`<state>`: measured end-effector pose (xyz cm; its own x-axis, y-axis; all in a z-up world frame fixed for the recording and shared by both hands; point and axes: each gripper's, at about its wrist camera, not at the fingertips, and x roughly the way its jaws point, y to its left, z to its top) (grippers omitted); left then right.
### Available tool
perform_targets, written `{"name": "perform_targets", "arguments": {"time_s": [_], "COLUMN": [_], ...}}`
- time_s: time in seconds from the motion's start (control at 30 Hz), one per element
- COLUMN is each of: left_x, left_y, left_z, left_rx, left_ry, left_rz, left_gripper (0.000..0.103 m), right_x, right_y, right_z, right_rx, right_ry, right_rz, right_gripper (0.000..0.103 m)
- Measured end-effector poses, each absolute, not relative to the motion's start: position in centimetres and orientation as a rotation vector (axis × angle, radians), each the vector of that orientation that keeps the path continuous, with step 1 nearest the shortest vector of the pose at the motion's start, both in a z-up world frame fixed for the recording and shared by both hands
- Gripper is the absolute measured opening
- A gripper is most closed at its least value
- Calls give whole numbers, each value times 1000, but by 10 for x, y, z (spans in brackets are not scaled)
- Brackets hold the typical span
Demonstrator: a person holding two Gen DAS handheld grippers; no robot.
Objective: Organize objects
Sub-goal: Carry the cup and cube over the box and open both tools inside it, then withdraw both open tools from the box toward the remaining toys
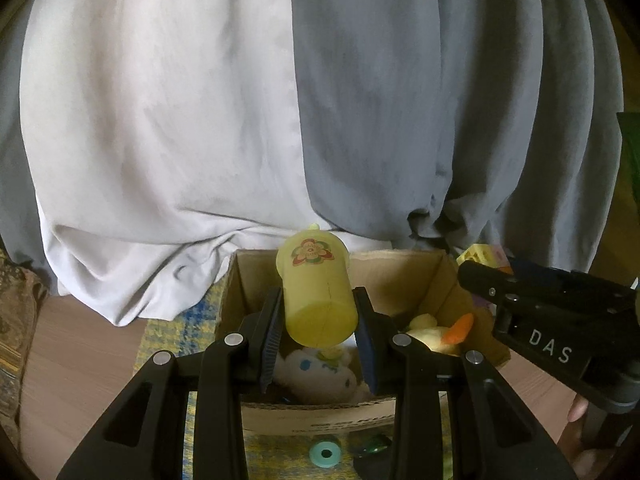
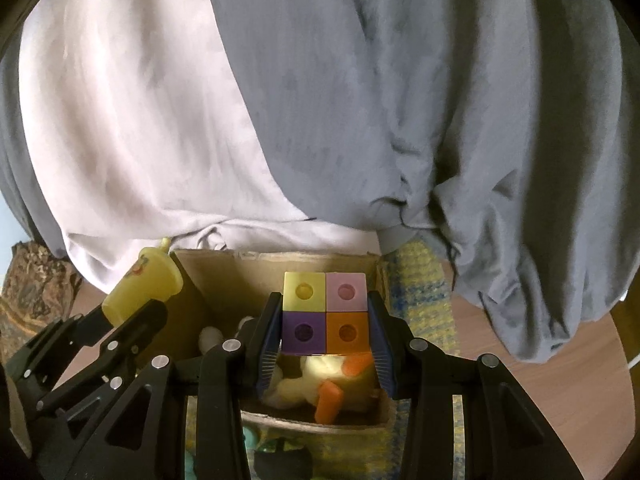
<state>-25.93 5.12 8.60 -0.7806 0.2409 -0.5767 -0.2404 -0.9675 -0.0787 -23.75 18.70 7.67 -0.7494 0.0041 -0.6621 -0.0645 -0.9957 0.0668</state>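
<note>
- Left gripper clamps the yellow cup over the cardboard box, base toward you (tilted, ready to drop in).
- Your right gripper squeezes the four-colour block by its sides, above the yellow plush duck.
- Both hover over the box, likely for release inside.

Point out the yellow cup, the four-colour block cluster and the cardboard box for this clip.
yellow cup [image 1: 320,300], left wrist view, on its side wall between the fingers.
four-colour block cluster [image 2: 325,312], right wrist view, where the four cubes meet.
cardboard box [image 2: 256,268], right wrist view, on its far inner wall.
</note>
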Motion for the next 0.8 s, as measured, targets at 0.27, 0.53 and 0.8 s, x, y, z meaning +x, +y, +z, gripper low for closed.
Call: {"name": "perform_targets", "arguments": {"time_s": [0.27,0.53,0.8], "left_x": [-259,-253,-236], "left_y": [56,49,42], "left_z": [76,75,83], "left_rx": [-931,-923,-895], "left_ry": [60,51,24], "left_rz": [2767,2828,2889], "left_gripper": [34,74,96], "right_x": [-243,-231,-217], "right_y": [188,190,192], "right_z": [72,81,84], "right_rx": [-1107,-1011,-1010], "right_ry": [115,91,120], "right_rz": [2886,2886,2879], "right_gripper": [55,91,100]}}
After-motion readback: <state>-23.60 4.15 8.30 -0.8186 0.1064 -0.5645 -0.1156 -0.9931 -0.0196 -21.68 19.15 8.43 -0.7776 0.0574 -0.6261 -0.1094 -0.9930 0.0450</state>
